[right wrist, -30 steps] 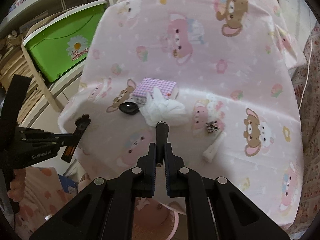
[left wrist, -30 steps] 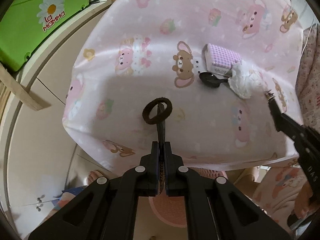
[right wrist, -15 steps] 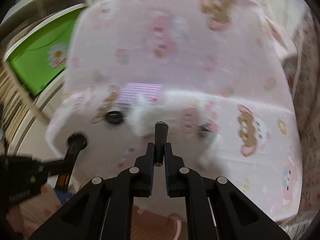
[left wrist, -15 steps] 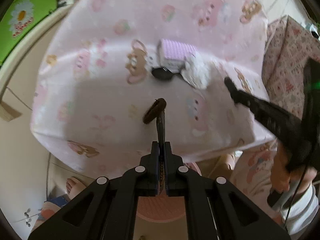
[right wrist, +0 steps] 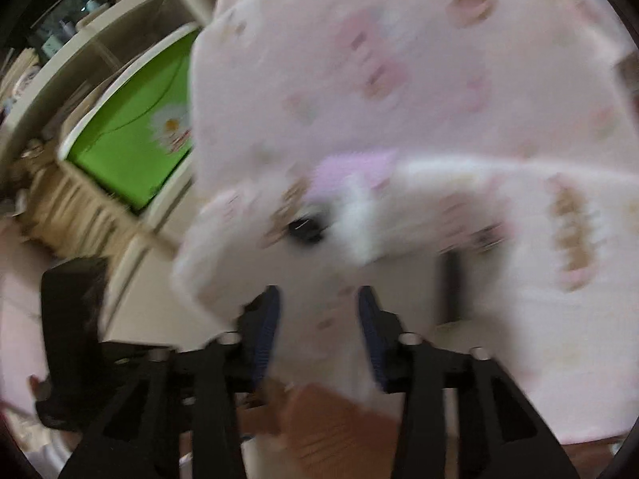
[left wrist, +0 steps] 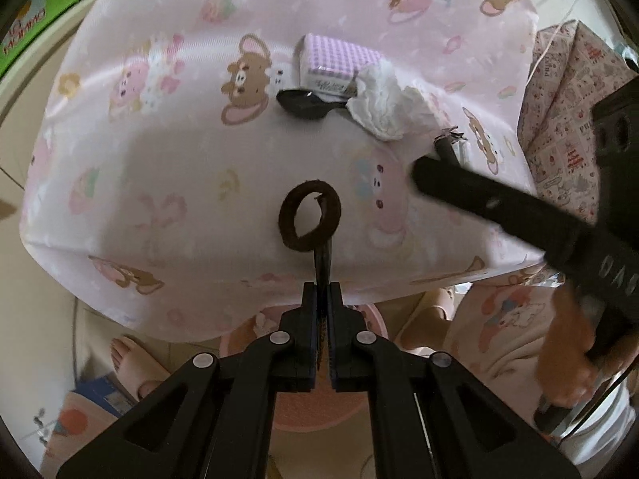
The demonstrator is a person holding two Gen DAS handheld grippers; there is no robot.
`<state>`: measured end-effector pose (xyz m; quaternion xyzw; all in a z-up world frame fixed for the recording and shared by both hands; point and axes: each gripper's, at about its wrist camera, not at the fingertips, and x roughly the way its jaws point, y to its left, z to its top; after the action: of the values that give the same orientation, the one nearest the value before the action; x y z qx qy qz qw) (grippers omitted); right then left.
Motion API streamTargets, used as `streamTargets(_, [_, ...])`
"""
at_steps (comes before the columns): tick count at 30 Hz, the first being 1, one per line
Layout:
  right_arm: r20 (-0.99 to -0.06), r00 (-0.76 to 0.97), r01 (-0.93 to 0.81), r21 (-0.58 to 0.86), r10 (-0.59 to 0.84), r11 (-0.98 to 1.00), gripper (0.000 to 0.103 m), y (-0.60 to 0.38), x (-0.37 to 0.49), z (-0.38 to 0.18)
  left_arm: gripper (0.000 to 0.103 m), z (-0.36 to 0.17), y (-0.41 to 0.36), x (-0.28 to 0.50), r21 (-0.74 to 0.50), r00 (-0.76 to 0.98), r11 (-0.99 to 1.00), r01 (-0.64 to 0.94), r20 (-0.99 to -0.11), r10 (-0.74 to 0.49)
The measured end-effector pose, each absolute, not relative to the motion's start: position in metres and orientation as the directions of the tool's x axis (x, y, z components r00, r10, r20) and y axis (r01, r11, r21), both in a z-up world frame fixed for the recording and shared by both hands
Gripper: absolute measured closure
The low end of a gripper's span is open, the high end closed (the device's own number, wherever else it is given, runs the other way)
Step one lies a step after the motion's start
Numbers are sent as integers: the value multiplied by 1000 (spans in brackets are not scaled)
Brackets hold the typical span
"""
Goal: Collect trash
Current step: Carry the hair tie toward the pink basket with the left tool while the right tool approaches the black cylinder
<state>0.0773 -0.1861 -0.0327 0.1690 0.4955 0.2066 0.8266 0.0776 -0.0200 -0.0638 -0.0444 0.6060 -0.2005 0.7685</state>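
My left gripper (left wrist: 321, 299) is shut on a dark strip ending in a brown ring (left wrist: 309, 215), held over the front of the pink cartoon-print tablecloth (left wrist: 159, 159). A crumpled white tissue (left wrist: 389, 105), a purple checked box (left wrist: 339, 60) and a black spoon-like piece (left wrist: 303, 101) lie together further back. My right gripper (right wrist: 319, 295) is opening, with nothing between its blue pads. A blurred dark stick (right wrist: 453, 279) shows just to their right. In the left wrist view the right gripper (left wrist: 423, 167) reaches in from the right, near a small metal clip (left wrist: 453, 135).
A pink round basket (left wrist: 319, 399) sits on the floor below the table's front edge, beside a bare foot (left wrist: 135, 367). A green storage box (right wrist: 131, 139) stands left of the table, a patterned box (left wrist: 567, 80) right. A hand (left wrist: 567, 359) grips the right tool.
The right jaws have spread apart and the dark stick they pinched is out from between them. The right view has swung and blurred. The left gripper tilted down; its ring now faces the camera.
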Motion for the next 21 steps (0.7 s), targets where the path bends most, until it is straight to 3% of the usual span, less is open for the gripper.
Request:
streamTargets(11, [-736, 356, -246, 520, 575, 818, 76, -144, 86, -43, 100, -62, -13, 80, -333, 182, 912, 242, -907, -379])
streamTargets(16, [-717, 312, -240, 576, 623, 782, 86, -143, 89, -49, 100, -62, -16, 78, -326, 178, 910, 258, -909, -376])
streamTargets(18, [-714, 302, -233, 587, 631, 775, 96, -140, 89, -50, 100, -63, -15, 78, -328, 175, 910, 255, -910, -377])
streamTargets(21, [-715, 355, -228, 559, 603, 797, 98, -140, 86, -44, 100, -63, -14, 78, -329, 175, 910, 253, -909, -377])
